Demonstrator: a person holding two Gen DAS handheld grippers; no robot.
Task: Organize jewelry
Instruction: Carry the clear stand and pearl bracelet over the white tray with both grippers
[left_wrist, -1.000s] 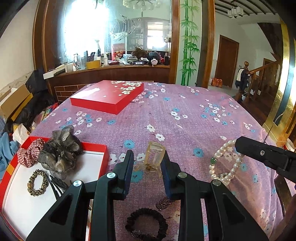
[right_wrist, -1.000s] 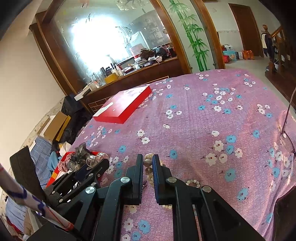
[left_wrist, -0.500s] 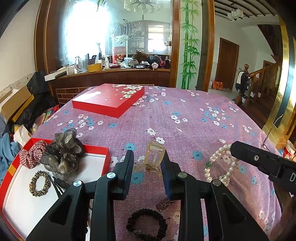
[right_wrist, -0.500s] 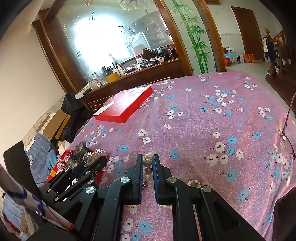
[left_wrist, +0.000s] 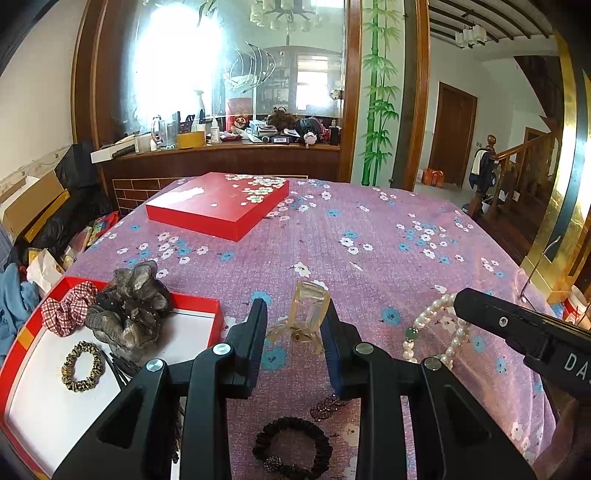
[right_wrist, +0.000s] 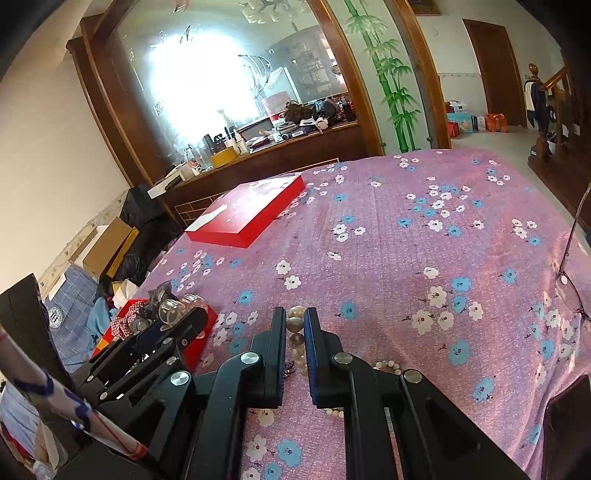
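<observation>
Mid-transfer: right gripper (right_wrist: 295, 336) closed on pearl bracelet (left_wrist: 436, 332), left gripper (left_wrist: 295, 325) open around clear hair clip (left_wrist: 304, 314); next, probably carrying bracelet left to red tray (left_wrist: 207, 304).

Our left tool (left_wrist: 293, 325) has its fingers spread wide and points forward, low over the table. Our right tool (right_wrist: 295, 332) sits just beside it on the right, its fingers drawn nearly together with only a narrow gap between the pads.
</observation>
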